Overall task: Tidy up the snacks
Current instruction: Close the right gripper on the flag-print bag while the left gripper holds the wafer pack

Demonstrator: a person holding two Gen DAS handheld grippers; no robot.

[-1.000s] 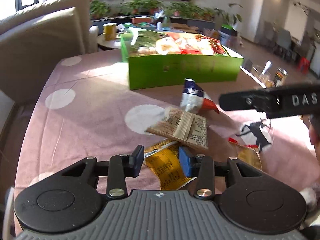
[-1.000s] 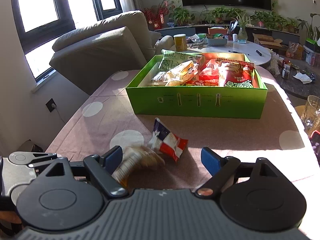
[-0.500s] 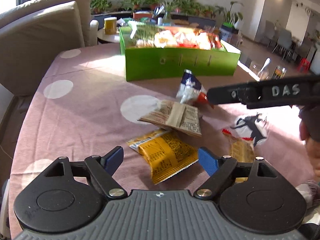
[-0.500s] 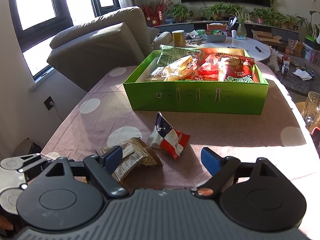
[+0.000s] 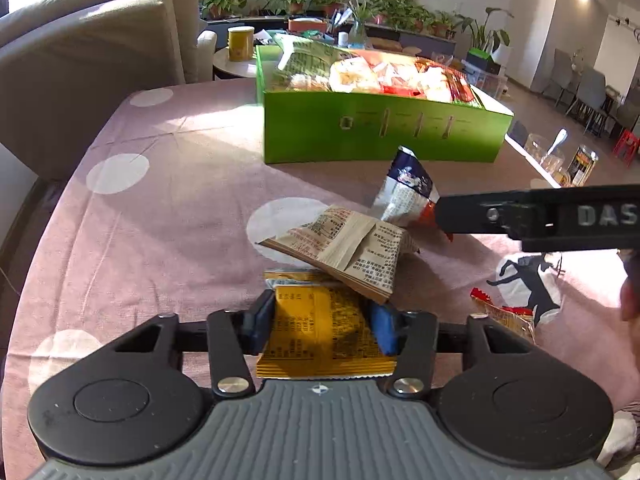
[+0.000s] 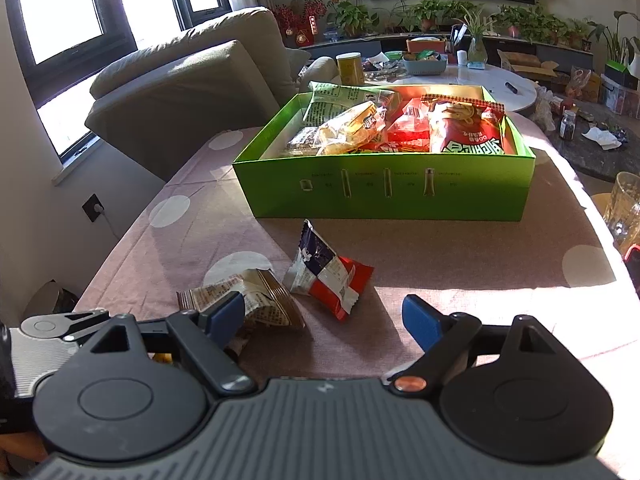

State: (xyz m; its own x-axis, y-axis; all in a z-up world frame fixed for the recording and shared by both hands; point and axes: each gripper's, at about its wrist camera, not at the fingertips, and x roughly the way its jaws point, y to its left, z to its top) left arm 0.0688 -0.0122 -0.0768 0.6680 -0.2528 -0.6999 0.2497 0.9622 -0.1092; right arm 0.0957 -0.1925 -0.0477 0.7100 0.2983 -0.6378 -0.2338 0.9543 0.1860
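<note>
Yellow foil snack packet (image 5: 320,332) between closing left gripper (image 5: 322,326) fingers, pads touching it; right gripper (image 6: 324,320) fingers spread, empty.

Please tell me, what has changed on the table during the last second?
The left gripper opened, then is closing around the yellow packet, which is between its pads. The right gripper stayed open. The brown packet, blue-red packet and green box stayed.
</note>
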